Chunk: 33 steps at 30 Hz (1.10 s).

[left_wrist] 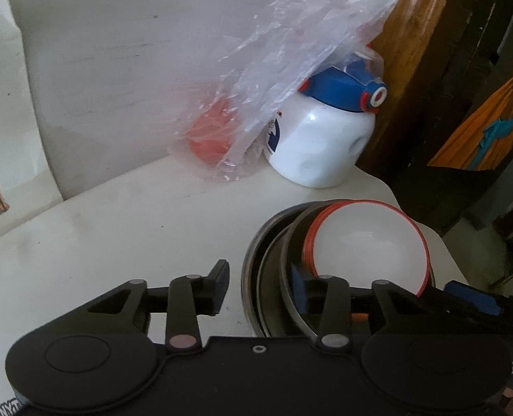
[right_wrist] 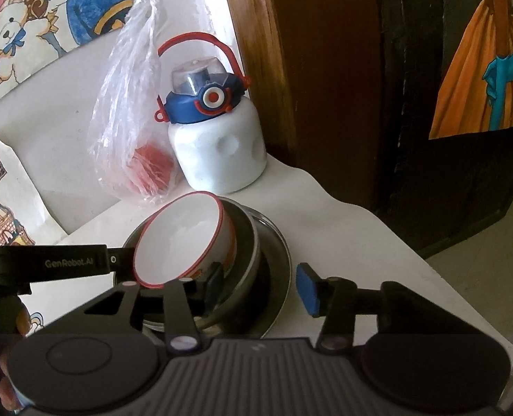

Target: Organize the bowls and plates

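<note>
1. I had the white bowl with the red rim tilted on its side inside the nested steel bowls, which sat near the table's right edge.
2. My right gripper stood with its fingers spread wide, one finger down inside the steel stack beside the white bowl, the blue-padded one outside the rim; it gripped nothing.
3. My left gripper was also spread, its fingers straddling the steel rim; I could not tell whether a pad touched the white bowl.
4. To seat the bowl well, I judged I should tip it level and let it settle inside the stack, not drop it.
5. The white bowl looked glossy and hard, likely ceramic or melamine, so slippery under a pinch; the steel was smooth, thin-walled and round.
6. A crinkled clear plastic bag and a dimpled white water bottle stood behind, well apart.
</note>
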Available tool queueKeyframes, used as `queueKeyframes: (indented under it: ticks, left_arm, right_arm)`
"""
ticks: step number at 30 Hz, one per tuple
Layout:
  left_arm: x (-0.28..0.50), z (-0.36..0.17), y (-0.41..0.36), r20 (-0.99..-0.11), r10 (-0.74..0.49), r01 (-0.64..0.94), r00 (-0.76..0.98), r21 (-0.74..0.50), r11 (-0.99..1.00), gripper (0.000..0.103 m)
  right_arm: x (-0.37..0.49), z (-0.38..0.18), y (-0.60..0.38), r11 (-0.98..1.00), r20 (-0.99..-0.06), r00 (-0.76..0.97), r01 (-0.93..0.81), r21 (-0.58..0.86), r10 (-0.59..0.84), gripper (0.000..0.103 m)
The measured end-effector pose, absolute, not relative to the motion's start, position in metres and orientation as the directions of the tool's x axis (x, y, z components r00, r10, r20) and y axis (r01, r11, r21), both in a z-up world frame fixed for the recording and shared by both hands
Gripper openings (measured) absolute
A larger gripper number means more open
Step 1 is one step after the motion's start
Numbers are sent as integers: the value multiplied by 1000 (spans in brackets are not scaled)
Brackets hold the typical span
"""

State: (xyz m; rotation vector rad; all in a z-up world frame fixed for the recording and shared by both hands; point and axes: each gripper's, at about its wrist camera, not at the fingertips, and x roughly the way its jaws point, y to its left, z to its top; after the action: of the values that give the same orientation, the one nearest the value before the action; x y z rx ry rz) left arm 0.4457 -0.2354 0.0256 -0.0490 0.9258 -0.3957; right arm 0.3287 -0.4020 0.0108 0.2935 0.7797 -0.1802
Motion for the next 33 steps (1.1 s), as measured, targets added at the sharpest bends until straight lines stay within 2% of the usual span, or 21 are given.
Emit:
queueKeyframes:
  ticks: [4, 9, 15, 22, 29, 33]
  left_arm:
    - [441, 29, -232, -759, -355, 315, 546, -207, 926, 46]
    - [435, 33, -227, -747, -352, 310, 564, -204, 929, 59]
    - [427, 37, -215, -733, -346, 290, 586, -209, 934, 74]
    - [410, 47, -199, -704, -355, 295, 615, -212, 932, 86]
    - [389, 57, -182, -669, -363, 309, 649, -204, 929, 100]
    - [378, 62, -169, -642, -376, 310, 668, -219, 925, 102]
  right_arm:
    - [323, 14, -402, 941, -702, 710, 270, 203, -52, 60]
    - [314, 16, -401, 937, -690, 721, 280, 208, -63, 65]
    - [302, 24, -400, 935, -672, 735, 294, 200, -87, 78]
    - [286, 33, -394, 929, -654, 751, 302, 216, -92, 95]
    - [269, 40, -386, 925, -632, 768, 306, 226, -100, 103]
    - [258, 44, -381, 924, -613, 784, 302, 233, -101, 103]
